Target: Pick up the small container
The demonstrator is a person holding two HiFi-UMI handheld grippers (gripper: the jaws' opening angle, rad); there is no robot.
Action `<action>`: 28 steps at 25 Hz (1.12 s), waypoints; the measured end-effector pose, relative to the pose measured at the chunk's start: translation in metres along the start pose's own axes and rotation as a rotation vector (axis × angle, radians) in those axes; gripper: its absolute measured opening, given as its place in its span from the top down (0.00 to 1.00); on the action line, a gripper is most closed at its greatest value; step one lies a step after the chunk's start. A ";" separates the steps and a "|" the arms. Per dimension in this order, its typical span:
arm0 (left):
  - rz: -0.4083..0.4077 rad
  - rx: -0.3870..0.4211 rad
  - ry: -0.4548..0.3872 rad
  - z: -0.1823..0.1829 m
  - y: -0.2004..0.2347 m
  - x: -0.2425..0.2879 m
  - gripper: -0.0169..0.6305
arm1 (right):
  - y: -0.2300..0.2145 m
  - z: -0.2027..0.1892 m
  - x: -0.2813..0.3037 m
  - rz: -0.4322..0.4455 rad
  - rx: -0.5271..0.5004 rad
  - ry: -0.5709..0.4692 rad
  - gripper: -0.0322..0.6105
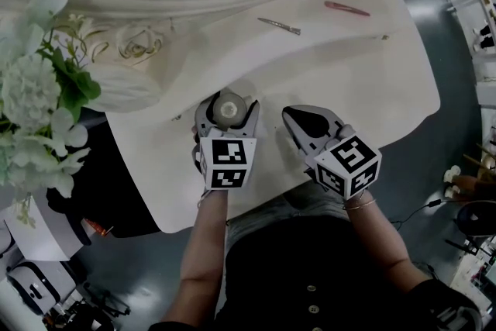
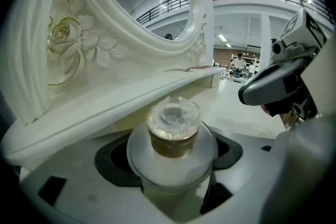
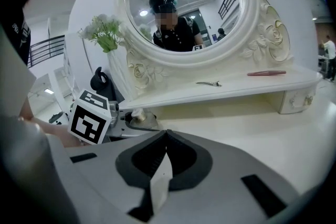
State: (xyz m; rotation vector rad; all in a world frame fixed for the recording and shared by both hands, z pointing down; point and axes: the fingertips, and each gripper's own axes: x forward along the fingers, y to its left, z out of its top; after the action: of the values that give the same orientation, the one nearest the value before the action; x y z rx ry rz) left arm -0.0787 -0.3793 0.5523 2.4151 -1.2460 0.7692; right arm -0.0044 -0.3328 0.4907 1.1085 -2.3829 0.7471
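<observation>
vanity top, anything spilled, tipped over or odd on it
Nothing stands out. The container stands upright between the fingers of the left gripper, with nothing spilled around it. The clip and the red item lie flat on the shelf, apart from each other. The right gripper is shut and empty.

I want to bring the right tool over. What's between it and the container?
Only bare table, then the left tool's own jaw, closed on the container. The head view shows this gap.
</observation>
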 end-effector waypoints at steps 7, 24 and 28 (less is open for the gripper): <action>-0.032 -0.048 0.006 -0.006 -0.012 -0.021 0.46 | 0.003 0.006 -0.005 0.010 -0.030 -0.008 0.95; -0.004 -0.184 -0.161 0.037 0.001 -0.093 0.46 | 0.030 0.039 -0.021 0.174 -0.264 0.012 0.95; 0.026 -0.205 -0.216 0.056 0.007 -0.112 0.46 | 0.036 0.058 -0.024 0.202 -0.341 -0.006 0.95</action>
State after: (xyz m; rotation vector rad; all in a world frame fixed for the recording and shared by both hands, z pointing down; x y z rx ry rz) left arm -0.1205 -0.3381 0.4411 2.3642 -1.3646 0.3733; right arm -0.0259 -0.3358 0.4214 0.7396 -2.5298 0.3757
